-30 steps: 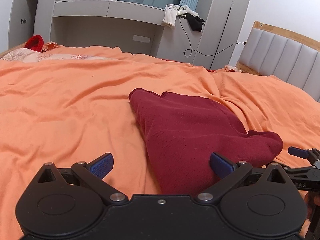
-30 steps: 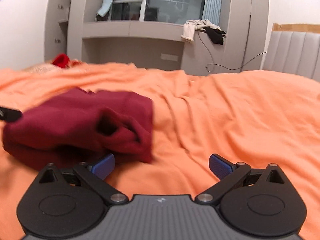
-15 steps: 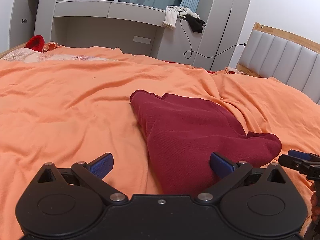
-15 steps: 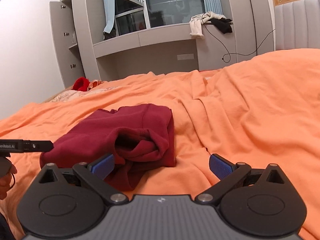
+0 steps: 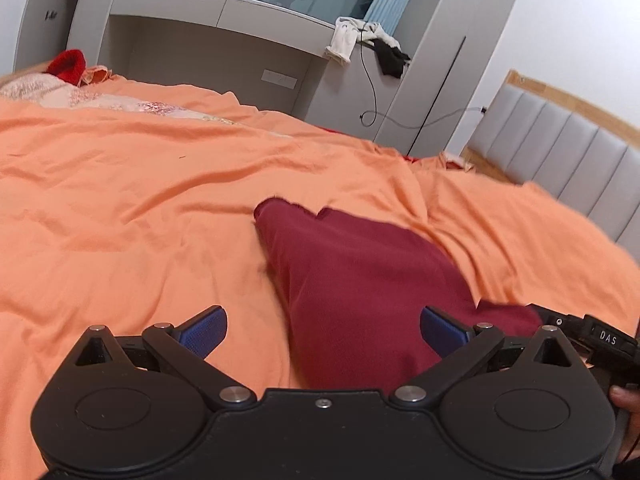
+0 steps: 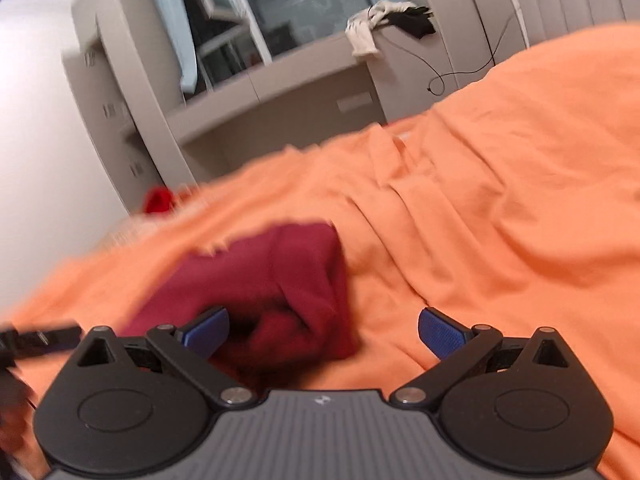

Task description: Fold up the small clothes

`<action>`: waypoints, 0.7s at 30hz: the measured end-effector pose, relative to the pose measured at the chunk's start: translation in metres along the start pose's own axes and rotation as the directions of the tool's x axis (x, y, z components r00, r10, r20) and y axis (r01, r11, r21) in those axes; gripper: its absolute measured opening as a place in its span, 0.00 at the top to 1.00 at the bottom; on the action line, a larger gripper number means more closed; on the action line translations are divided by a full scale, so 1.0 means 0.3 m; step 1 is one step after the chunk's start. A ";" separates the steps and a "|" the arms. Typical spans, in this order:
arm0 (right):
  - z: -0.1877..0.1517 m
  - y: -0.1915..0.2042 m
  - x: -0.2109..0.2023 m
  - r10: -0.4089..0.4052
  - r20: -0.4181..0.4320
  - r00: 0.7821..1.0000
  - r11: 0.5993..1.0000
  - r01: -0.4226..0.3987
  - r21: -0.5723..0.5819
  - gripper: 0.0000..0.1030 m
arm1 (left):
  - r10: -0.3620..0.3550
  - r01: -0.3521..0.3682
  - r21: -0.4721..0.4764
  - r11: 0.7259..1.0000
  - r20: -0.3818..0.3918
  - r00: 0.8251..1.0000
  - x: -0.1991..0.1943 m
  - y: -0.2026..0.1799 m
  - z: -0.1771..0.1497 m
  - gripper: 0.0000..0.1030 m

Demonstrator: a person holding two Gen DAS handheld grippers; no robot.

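- Two tongs, both spread wide and pinching nothing: the left tongs (image 5: 323,327) hover low over the near end of the dark red garment (image 5: 360,280), and the right tongs (image 6: 323,330) sit just off its bunched near corner.
- The garment lies on the orange bedcover (image 5: 120,200), running away from the left tongs and slightly to their right; seen from the right tongs it is a folded bundle (image 6: 272,280) ahead and to their left, with a loose, puffed opening at the near end.
- Likely slip: a pinch on that puffed end may catch only the top layer, so the fold peels open when lifted.
- Another risk: the bedcover is soft and creased, and a low bite could take bedcover along with the garment and drag both.
- The right view is blurred, so I cannot tell whether its left fingertip (image 6: 206,330) touches the cloth or merely overlaps it.
- The two tongs are close; the right tool's black body (image 5: 592,338) shows just right of the left tongs, with part of a hand (image 5: 626,398) behind it, so they could knock together over the bundle.
- Farther ahead, well apart: a bright red item (image 5: 68,66) at the far left edge of the bed, a padded headboard (image 5: 560,152) to the right, and clothes with a dangling cable (image 5: 370,80) on the grey shelf unit (image 5: 224,12). None blocks the work.
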State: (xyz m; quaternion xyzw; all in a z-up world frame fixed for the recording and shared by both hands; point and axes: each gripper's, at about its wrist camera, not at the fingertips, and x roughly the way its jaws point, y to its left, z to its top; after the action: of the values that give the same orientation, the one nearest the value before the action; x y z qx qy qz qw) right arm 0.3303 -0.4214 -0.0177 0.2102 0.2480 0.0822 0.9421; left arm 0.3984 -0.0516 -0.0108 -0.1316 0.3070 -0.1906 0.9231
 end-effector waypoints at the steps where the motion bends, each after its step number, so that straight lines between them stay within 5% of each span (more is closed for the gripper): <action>1: 0.011 -0.010 0.006 0.014 0.004 1.000 0.999 -0.014 0.038 0.00 | -0.013 0.013 -0.004 1.000 0.001 1.000 0.008 0.007 0.009 0.00; 5: 0.060 -0.040 0.078 0.054 -0.010 0.999 0.988 -0.052 0.148 0.00 | -0.079 0.079 -0.014 0.997 -0.004 0.997 0.087 0.033 0.043 0.00; 9: 0.079 -0.044 0.203 0.040 -0.079 0.996 0.994 -0.031 0.102 0.00 | -0.113 0.111 -0.043 0.993 -0.054 0.992 0.159 0.075 0.065 0.00; 15: 0.056 -0.120 0.329 0.154 -0.149 0.977 0.968 -0.118 0.223 0.01 | -0.148 0.144 -0.075 0.987 -0.059 0.987 0.224 0.127 0.046 0.01; 21: 0.016 -0.114 0.343 0.170 -0.135 0.976 0.965 -0.138 0.222 0.09 | -0.151 0.147 -0.053 0.988 -0.103 0.983 0.272 0.122 -0.021 0.00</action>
State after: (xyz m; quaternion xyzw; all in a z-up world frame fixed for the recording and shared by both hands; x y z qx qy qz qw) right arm 0.4234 -0.4271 -0.0734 0.3211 0.3096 0.1444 0.8833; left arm 0.4646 -0.0553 -0.0711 -0.1645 0.3492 -0.2589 0.8854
